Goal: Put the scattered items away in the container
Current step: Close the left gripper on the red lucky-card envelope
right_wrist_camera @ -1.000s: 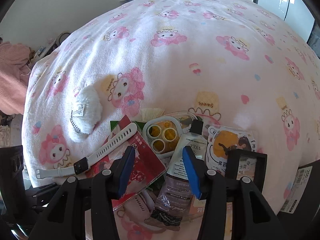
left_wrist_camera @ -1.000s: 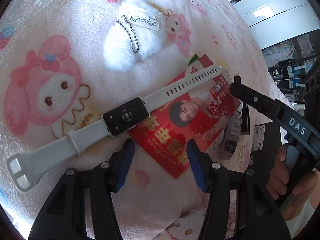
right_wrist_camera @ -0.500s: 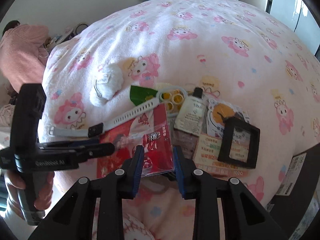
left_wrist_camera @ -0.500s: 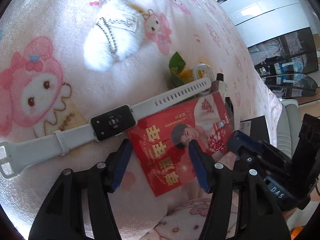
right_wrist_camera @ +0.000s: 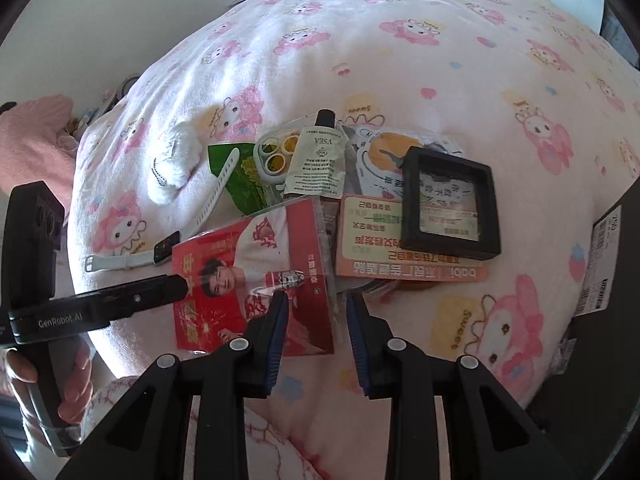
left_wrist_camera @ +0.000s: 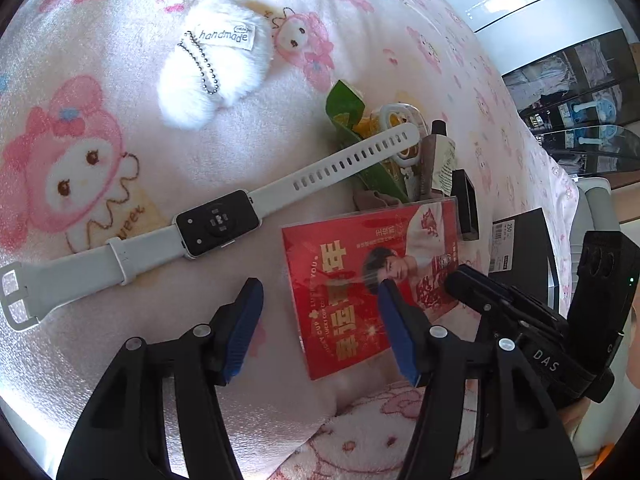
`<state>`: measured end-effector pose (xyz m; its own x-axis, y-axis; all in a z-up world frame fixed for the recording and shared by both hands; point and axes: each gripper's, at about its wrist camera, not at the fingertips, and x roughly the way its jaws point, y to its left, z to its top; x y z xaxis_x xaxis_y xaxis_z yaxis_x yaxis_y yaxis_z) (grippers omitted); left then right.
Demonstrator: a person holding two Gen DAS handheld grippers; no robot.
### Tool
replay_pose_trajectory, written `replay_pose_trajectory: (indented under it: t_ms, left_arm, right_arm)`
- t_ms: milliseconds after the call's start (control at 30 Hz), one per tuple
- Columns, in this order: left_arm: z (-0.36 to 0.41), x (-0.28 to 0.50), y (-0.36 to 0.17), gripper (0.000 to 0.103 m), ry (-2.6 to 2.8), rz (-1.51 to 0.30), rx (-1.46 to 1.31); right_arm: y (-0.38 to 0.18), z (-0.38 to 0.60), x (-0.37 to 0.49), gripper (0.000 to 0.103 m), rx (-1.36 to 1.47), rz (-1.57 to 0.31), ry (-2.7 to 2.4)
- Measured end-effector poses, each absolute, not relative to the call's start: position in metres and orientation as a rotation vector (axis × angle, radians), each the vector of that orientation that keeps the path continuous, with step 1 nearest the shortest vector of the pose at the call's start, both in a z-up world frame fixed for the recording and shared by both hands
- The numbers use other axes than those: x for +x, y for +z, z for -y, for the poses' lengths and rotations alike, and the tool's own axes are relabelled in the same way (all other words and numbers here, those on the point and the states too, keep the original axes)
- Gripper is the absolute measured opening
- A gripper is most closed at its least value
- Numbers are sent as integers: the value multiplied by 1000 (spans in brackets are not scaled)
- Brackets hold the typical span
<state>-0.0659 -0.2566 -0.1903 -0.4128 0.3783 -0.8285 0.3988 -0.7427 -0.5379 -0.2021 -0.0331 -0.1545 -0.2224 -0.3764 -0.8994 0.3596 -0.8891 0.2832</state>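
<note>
We see the red card (right_wrist_camera: 256,280) dragged clear of the smartwatch (left_wrist_camera: 218,226); right gripper (right_wrist_camera: 316,320) fingers have narrowed around its edge, grip uncertain; left gripper (left_wrist_camera: 320,320) gapes, empty.

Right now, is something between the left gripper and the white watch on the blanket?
Nothing visible. The left gripper hangs open just below the watch, with only bare blanket between them.

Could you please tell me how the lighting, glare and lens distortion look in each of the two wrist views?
Left wrist view: bright daylight washes out the blanket at the edges, a glare streak crosses the red card's clear sleeve, and the fisheye bends the watch strap. Right wrist view: dimmer and more even, the bed bulges into a dome, and the black frame glass reflects faintly.
</note>
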Motion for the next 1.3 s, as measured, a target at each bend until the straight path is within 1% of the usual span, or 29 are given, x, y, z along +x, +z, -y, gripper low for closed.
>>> replay_pose_trajectory:
  t_ms: [67,200,300,400,467,567,700,833,967,1033,1067,1100,1167,1300]
  left_arm:
    - [252,-70,-185,60,-2403,-1151,1698]
    - [232,-91,-165,65,-2496,-1040,1701]
    - [215,-110,-155,65,-2582,-1079,1715]
    - [208,-120,-152,65,-2569,-1026,1725]
    - [212,-117,-150,65,-2558,-1008,1708]
    - [225,-102,-152,65,-2512,-1036,1700]
    - [237,-82,-162,65,-2452,-1086,1736]
    - [239,-72,-173,60,-2392,-1116,1744]
    - [228,-74,-181,55,-2385,-1154,1821]
    - [220,-81,-184,48,-2395,-1166,1856]
    - [216,-85,-184,48,-2394,-1168,1870]
    - [211,-90,-181,48,-2395,-1133,1873]
    - [203,-99,-171,48,-2438,-1074,1868]
    - [195,-115,-151,48,-2529,-1059,1809]
  right_arm:
    - [-162,37,-201,26,1622,19,-2126]
    - [-155,29,-186,27,1592,35,-2129]
    - [-151,12,-177,27,1609,28,-2225]
    - [-158,-3,-169,28,1674,32,-2226]
    - [-165,-7,-162,28,1717,23,-2196]
    - [-170,-14,-154,28,1767,-3,-2201]
    - [-165,-21,-157,28,1739,83,-2220]
    - [-177,-17,-167,28,1757,121,-2201]
    - [-193,-13,-168,28,1806,138,-2169]
    - [-193,-13,-163,28,1792,179,-2141]
    - [-193,-11,-160,28,1781,187,-2122]
    - [-192,-10,-156,31,1769,184,-2102]
    - [-191,-9,-150,31,1772,150,-2110]
    - [-189,-19,-143,31,1778,221,-2086]
